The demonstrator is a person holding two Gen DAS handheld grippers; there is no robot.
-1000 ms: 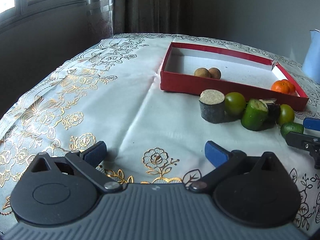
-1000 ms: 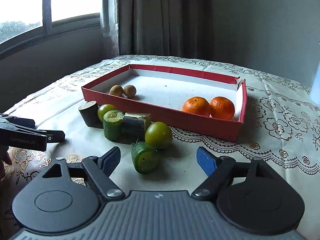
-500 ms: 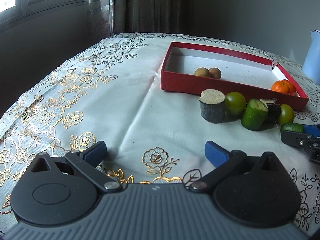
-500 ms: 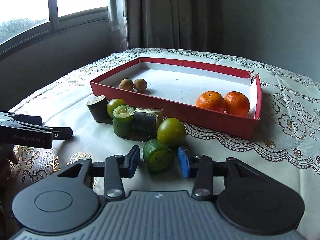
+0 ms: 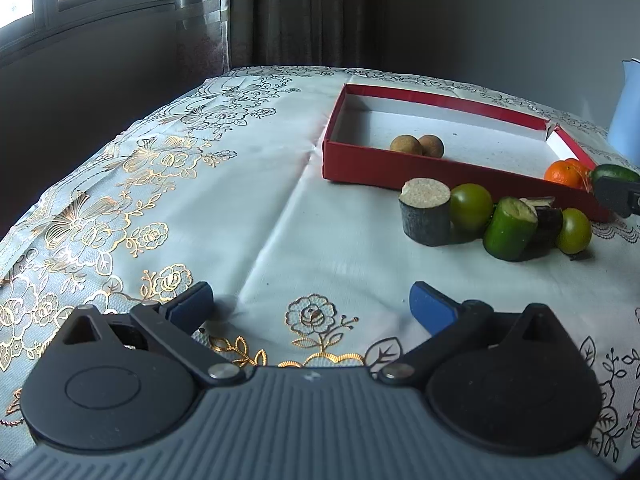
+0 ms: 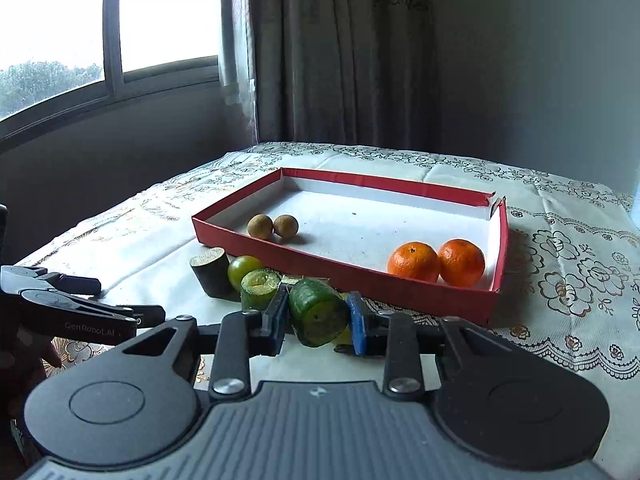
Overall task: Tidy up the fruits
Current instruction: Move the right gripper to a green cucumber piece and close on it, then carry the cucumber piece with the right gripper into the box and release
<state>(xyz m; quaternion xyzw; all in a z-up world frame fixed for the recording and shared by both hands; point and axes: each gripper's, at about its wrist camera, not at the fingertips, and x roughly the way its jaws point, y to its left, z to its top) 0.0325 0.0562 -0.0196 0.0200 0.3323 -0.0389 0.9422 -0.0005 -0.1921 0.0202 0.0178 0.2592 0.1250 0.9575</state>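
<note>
My right gripper [image 6: 318,320] is shut on a green cucumber chunk [image 6: 318,312] and holds it lifted just above the cloth; the same chunk [image 5: 614,173] shows at the right edge of the left wrist view. The red tray [image 6: 420,286] holds two oranges [image 6: 414,262] and two brown longans [image 6: 272,226]. In front of the tray lie a dark log piece [image 5: 426,212], a green round fruit [image 5: 471,208], another cucumber chunk [image 5: 509,232] and a second green fruit [image 5: 574,231]. My left gripper [image 5: 308,308] stands open over bare cloth.
A white tablecloth [image 5: 200,208] with gold flower print covers the table. A pale blue jug [image 5: 628,112] stands at the far right. Curtains and a window lie behind the table. The left gripper's body [image 6: 76,316] sits at the left of the right wrist view.
My right gripper closed on the green cucumber chunk and lifted it off the cloth. The left gripper stayed where it was.
</note>
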